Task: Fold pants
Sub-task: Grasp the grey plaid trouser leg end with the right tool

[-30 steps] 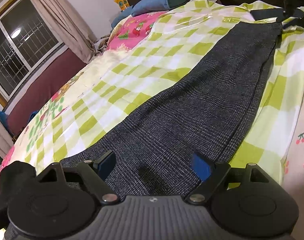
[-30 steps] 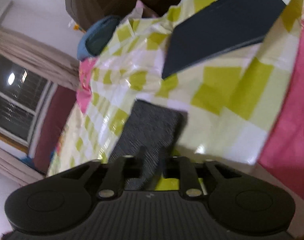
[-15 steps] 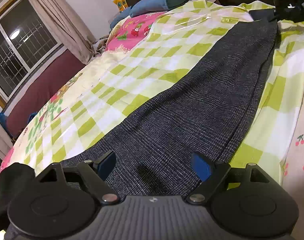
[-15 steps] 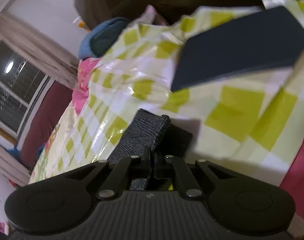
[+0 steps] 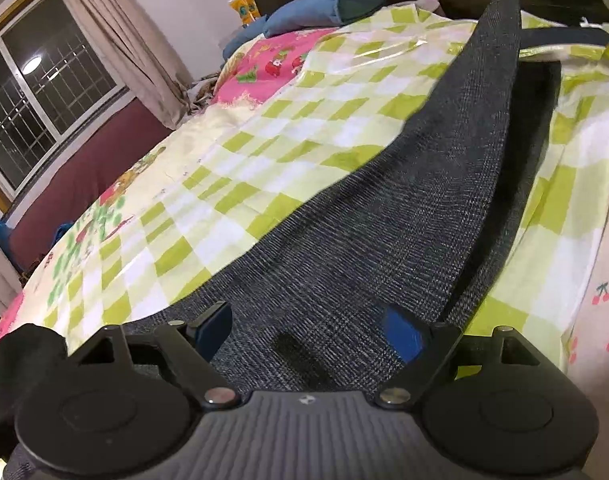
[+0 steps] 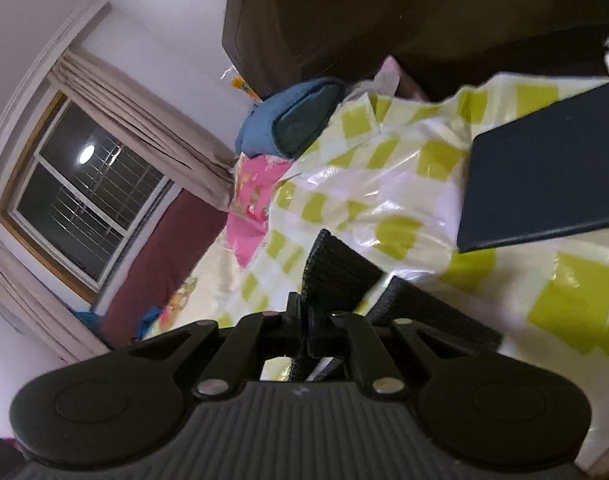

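Dark grey checked pants (image 5: 404,216) lie lengthwise on the green-and-white checked bedsheet (image 5: 264,140). My left gripper (image 5: 308,332) is open, its blue-padded fingers hovering over the near, wide end of the pants. My right gripper (image 6: 306,316) is shut on the far leg end of the pants (image 6: 336,276) and holds it lifted off the sheet. In the left wrist view that leg end rises at the top right (image 5: 500,20).
A flat dark blue folded item (image 6: 544,184) lies on the sheet near the headboard (image 6: 384,12). A blue pillow (image 5: 324,8) sits at the bed's head. A window (image 5: 36,96) and curtain are to the left. A black cloth (image 5: 12,368) lies at the near left.
My right gripper has closed on the pants' leg end and lifted it off the bed. The pants now stretch upward at the far end. My left gripper has stayed open and still.
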### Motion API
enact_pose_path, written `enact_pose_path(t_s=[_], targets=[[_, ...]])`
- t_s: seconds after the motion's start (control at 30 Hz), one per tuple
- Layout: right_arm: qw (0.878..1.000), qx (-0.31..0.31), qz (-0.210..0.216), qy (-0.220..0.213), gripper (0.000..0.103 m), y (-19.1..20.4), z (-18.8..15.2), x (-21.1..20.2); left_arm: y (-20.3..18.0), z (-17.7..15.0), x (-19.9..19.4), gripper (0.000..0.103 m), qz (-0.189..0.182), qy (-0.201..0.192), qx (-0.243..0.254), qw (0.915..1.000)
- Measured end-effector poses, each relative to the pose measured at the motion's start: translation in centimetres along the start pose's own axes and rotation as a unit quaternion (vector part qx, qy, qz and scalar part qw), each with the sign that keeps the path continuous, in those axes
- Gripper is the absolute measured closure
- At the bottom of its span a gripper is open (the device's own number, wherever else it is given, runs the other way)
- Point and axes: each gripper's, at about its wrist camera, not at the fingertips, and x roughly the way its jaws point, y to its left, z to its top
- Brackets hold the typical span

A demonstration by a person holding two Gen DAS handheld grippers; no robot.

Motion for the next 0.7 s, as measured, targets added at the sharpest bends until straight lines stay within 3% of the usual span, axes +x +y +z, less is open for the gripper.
enact_pose_path(t_s=[0.17,0.27,0.3,0.37,0.43,0.6,0.7], targets=[[0.990,0.039,-0.117,0.068,0.097,-6.0,-2.0,3.2,-0.3,-0.4,0.0,0.007,-0.002,0.000,0.001,1.0000],[0.989,0.093,-0.096,0.062,0.091,-7.4,-2.1,2.7,-0.2,-0.4,-0.1,0.007,-0.003,0.001,0.006,1.0000],[0.990,0.092,-0.096,0.056,0.088,-7.1,-2.1,2.1,-0.2,-0.4,0.0,0.007,-0.003,0.002,0.005,1.0000],[0.990,0.078,-0.102,0.057,0.070,-6.5,-2.3,1.0,-0.3,-0.4,0.1,0.007,-0.003,0.001,0.004,1.0000],[0.990,0.068,-0.108,0.064,0.065,-6.2,-2.8,0.6,-0.3,-0.4,0.1,0.007,-0.001,0.001,0.003,1.0000],[0.988,0.054,-0.116,0.087,0.060,-6.1,-3.1,2.9,-0.4,-0.4,0.0,0.007,0.002,0.000,0.006,1.0000],[0.989,0.071,-0.094,0.089,0.045,-6.1,-3.1,4.6,-0.4,-0.6,-0.3,0.007,0.003,-0.001,0.004,1.0000]])
